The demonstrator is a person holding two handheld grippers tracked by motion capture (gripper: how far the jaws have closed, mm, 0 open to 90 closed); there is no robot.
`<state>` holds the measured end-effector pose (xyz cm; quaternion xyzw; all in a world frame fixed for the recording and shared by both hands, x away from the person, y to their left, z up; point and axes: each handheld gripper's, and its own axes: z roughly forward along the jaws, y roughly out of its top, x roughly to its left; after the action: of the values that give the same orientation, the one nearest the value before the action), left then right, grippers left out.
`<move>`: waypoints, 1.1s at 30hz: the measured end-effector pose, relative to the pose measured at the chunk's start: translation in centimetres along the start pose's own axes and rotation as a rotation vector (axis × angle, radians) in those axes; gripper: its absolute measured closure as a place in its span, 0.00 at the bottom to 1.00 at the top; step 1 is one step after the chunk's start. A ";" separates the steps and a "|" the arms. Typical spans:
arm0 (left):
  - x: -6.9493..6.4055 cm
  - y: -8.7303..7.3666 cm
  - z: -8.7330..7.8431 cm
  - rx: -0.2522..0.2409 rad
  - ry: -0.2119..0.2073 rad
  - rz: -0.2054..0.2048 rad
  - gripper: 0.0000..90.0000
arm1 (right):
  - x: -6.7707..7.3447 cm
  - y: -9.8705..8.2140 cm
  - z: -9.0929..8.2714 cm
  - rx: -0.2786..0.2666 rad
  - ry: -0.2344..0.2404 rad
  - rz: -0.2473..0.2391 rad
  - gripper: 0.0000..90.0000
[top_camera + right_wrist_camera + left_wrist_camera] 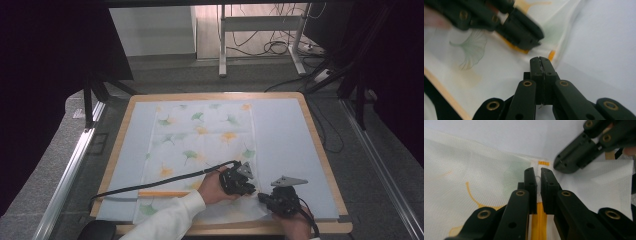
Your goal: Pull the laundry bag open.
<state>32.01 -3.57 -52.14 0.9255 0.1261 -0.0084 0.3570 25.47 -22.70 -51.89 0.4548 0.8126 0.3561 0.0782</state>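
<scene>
Left hand-held gripper: we see its jaws pinched on the zipper pull at the mesh bag's near right corner.
Right hand-held gripper: clamped tight on the bag's white edge just beside it.
Risk: we judge the small pull could slip free, or the fabric bunch, if tugged unevenly.
Writing: none readable; only ginkgo-leaf print on the desk.

Leaf-print mesh bag — flat (zipper orange), mid-table
</scene>
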 end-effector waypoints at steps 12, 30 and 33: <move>-0.3 0.0 -0.1 0.006 0.021 0.020 0.94 | -0.9 0.6 0.9 0.006 0.032 0.069 1.00; -0.2 -1.0 -1.3 0.024 0.025 0.001 0.94 | -1.1 0.5 0.9 0.008 0.051 0.072 1.00; -0.3 -1.2 -1.6 0.029 0.034 0.007 0.94 | -1.1 0.5 0.9 0.008 0.051 0.070 1.00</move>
<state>31.34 -1.70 -51.73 0.9311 0.1287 0.0069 0.3413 26.88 -22.94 -52.47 0.4740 0.7993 0.3668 0.0429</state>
